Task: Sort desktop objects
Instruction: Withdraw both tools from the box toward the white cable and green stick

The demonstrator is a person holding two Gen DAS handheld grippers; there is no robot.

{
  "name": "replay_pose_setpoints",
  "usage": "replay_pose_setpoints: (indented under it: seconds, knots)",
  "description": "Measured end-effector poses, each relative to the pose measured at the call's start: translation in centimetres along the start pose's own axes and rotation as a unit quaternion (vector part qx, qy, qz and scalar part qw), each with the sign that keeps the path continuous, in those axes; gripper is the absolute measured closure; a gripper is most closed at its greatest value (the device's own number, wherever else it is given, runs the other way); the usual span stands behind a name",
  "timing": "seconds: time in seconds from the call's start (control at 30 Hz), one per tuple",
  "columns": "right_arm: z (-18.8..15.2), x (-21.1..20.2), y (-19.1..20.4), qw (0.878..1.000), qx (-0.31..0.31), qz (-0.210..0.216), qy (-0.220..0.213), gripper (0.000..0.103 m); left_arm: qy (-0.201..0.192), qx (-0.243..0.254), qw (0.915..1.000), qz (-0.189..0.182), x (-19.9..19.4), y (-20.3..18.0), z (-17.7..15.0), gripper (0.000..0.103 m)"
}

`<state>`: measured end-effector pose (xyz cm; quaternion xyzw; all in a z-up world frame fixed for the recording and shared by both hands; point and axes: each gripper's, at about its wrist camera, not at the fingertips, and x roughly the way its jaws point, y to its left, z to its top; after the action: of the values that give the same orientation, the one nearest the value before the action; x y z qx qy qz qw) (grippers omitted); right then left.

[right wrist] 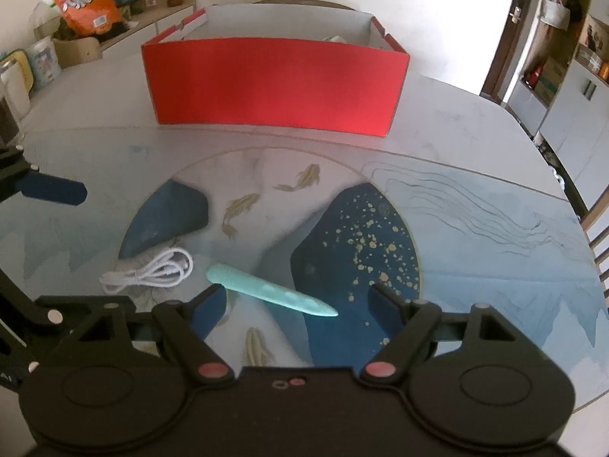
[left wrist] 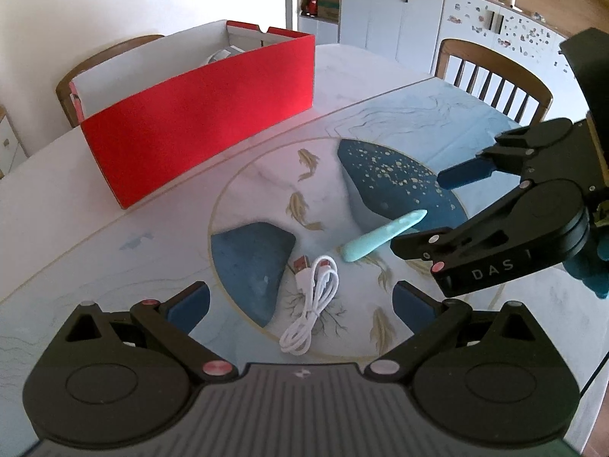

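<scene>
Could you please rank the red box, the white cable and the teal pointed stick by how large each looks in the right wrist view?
1. red box, by far the largest, though farthest away.
2. teal pointed stick and white cable: they look alike in extent, so I would not rank them; the cable is bundled.

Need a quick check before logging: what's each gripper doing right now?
Left gripper: open, empty, above the coiled white USB cable.
Right gripper: open, empty, around the tapered mint-green stick.
</scene>
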<state>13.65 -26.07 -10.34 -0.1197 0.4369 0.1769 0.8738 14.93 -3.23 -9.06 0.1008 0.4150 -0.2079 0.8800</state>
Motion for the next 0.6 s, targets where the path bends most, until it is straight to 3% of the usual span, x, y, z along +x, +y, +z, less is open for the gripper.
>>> replay_pose_setpoints:
  seconds: [0.6]
  knots:
    - [0.1,2.5,-0.3,0.998,-0.048,0.034,0.006,0.03,0.006,-0.013,0.9999,-0.01,2.2,0.2,-0.9,0.002]
